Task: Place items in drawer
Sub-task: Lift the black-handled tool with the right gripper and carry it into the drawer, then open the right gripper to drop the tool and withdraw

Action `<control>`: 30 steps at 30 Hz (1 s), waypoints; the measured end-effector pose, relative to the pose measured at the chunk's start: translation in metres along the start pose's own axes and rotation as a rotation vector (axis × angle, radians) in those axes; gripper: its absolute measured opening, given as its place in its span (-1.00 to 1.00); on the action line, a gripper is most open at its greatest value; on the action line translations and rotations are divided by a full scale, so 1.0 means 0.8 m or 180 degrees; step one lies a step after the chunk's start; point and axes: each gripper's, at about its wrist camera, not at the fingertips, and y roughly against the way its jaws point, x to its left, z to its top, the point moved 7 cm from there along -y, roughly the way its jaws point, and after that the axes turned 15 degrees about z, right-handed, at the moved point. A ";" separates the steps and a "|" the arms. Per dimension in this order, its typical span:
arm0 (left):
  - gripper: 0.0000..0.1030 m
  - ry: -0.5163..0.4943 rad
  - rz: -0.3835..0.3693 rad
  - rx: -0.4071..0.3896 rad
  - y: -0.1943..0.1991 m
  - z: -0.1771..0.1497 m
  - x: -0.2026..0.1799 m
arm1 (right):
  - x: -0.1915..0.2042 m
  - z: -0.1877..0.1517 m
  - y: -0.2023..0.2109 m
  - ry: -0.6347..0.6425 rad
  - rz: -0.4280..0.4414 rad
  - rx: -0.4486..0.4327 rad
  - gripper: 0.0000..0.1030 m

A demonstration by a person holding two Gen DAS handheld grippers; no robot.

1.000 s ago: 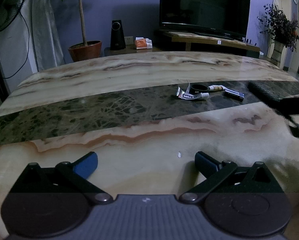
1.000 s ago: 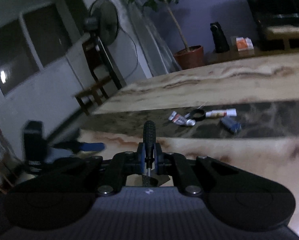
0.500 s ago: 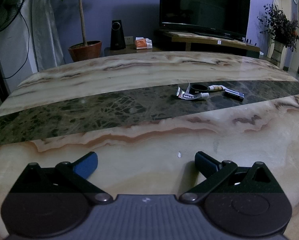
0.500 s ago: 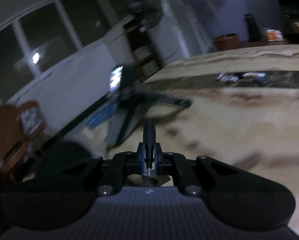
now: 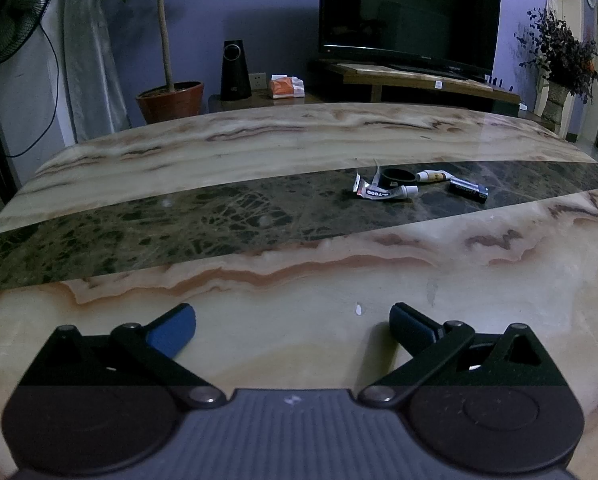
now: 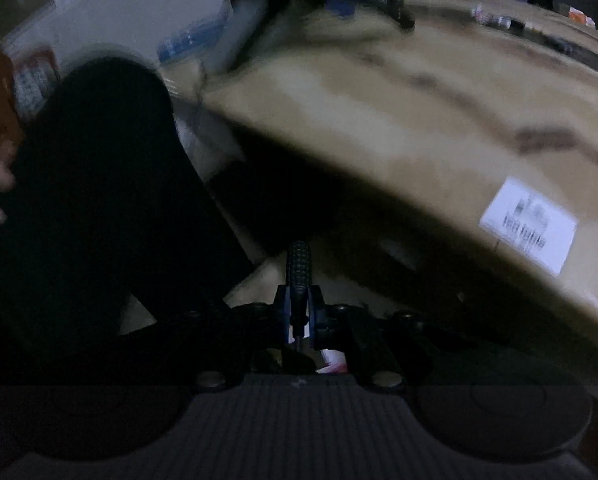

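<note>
Left tool [image 5: 292, 322] apart; right tool [image 6: 297, 306] clamps one screwdriver [image 6: 297, 270], probably; two tubes [image 5: 387, 192], one battery [image 5: 468, 190].

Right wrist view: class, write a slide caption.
Right gripper shut on a small screwdriver, past the marble table's edge.

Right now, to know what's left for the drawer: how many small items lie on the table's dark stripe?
4, clustered right of centre: a crumpled glue tube, a black ring behind it, a small white tube, and a dark battery-like stick. Others may be hidden.
</note>
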 end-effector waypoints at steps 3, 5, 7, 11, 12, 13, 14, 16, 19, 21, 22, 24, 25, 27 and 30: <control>0.99 0.0000 0.0000 0.0000 0.000 0.000 0.000 | -0.016 -0.022 -0.034 0.0039 -0.0252 0.0376 -0.79; 0.99 0.0000 0.0000 0.0000 0.000 0.000 0.000 | -0.028 -0.034 -0.052 0.0033 -0.0375 0.0547 -0.80; 0.99 0.0000 0.0000 0.0000 0.000 0.000 0.000 | -0.039 -0.044 -0.068 0.0048 -0.0493 0.0682 -0.79; 0.99 0.0000 0.0000 0.0000 0.000 0.000 0.000 | -0.043 -0.051 -0.088 0.0143 -0.0563 0.0805 -0.79; 0.99 0.0000 0.0000 0.0000 0.000 0.000 0.000 | -0.047 -0.049 -0.094 0.0135 -0.0568 0.0827 -0.79; 0.99 0.0000 0.0000 0.0000 0.000 0.000 0.000 | -0.049 -0.050 -0.097 0.0142 -0.0586 0.0839 -0.79; 0.99 0.0000 0.0000 0.0000 0.000 0.000 0.000 | -0.050 -0.050 -0.101 0.0148 -0.0596 0.0846 -0.79; 0.99 0.0000 0.0000 0.0000 0.000 0.000 0.000 | -0.052 -0.047 -0.108 0.0094 -0.0539 0.0862 -0.79; 0.99 0.0000 0.0000 0.0000 0.000 0.000 0.000 | -0.059 -0.047 -0.111 -0.0065 -0.0515 0.0887 -0.79; 0.99 0.0000 0.0000 0.0000 0.000 0.000 0.000 | -0.057 -0.046 -0.106 -0.0040 -0.0569 0.0897 -0.75; 0.99 0.0000 0.0000 0.0000 0.000 0.000 0.000 | -0.054 -0.044 -0.104 -0.0027 -0.0560 0.0884 -0.75; 0.99 0.0000 0.0000 0.0000 0.000 0.000 0.000 | -0.048 -0.040 -0.096 -0.0007 -0.0546 0.0839 -0.64; 0.99 0.0000 0.0000 0.0000 0.000 0.000 0.000 | -0.046 -0.039 -0.093 0.0022 -0.0584 0.0835 -0.61; 0.99 0.0000 0.0000 0.0000 0.000 0.000 0.000 | -0.040 -0.038 -0.085 0.0118 -0.0643 0.0849 -0.59; 0.99 0.0000 0.0000 0.0000 0.000 0.000 0.000 | -0.020 -0.025 -0.064 0.0264 -0.0522 0.0769 -0.59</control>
